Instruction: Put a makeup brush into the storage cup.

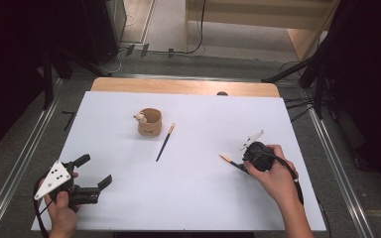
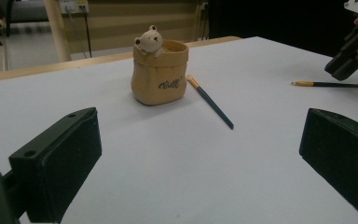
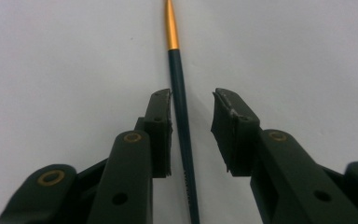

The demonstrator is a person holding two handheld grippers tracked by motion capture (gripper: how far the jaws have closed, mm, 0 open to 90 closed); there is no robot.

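Chopstick (image 3: 182, 140) is seen flat on the white table (image 1: 193, 193), between the parted jaws of the right claw (image 3: 192, 100), close against one jaw and not yet gripped. A second chopstick (image 1: 164, 143) lies beside the bear cup (image 1: 150, 121), ahead of the left claw (image 1: 95, 171), which is held wide. Dark curtains and grey floor surround the table.

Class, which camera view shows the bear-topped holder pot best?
The left gripper view: the pot stands close and side-on, so its bear figure and printed lettering are plain. The high view shows it small from above, with the open rim and bear visible but the lettering unreadable. The right gripper view looks at a chopstick on the white table.
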